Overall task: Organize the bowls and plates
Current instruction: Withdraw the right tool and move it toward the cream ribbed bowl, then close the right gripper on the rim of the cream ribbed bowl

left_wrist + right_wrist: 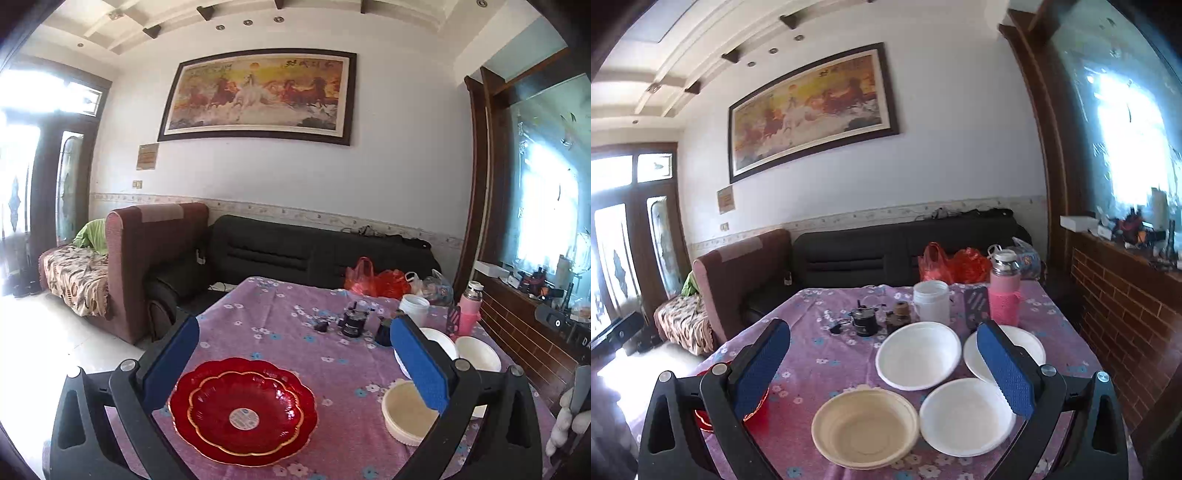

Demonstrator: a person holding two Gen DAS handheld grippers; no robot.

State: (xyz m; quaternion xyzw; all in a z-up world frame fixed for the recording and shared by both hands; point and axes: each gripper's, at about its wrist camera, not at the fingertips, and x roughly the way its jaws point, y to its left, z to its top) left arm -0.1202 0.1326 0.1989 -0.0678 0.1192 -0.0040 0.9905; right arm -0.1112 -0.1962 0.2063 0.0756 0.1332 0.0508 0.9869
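Two red scalloped glass plates (243, 410) lie nested on the purple floral tablecloth (314, 369), below and between the fingers of my left gripper (295, 328), which is open and empty. To their right sits a beige bowl (410, 411), partly behind the right finger. My right gripper (882, 328) is also open and empty, hovering over the beige bowl (864, 424) and three white bowls: one at centre (918, 354), one in front (966, 415), one at the right (1027, 343) half hidden by a finger. The red plates (759, 417) peek out behind its left finger.
At the table's far side stand a white jar (931, 301), a pink flask (1004, 295), red plastic bags (953, 264) and small dark items (864, 321). A brick-faced counter (1126, 295) runs along the right. Sofas stand beyond the table. A gloved hand (565, 421) shows at the right edge.
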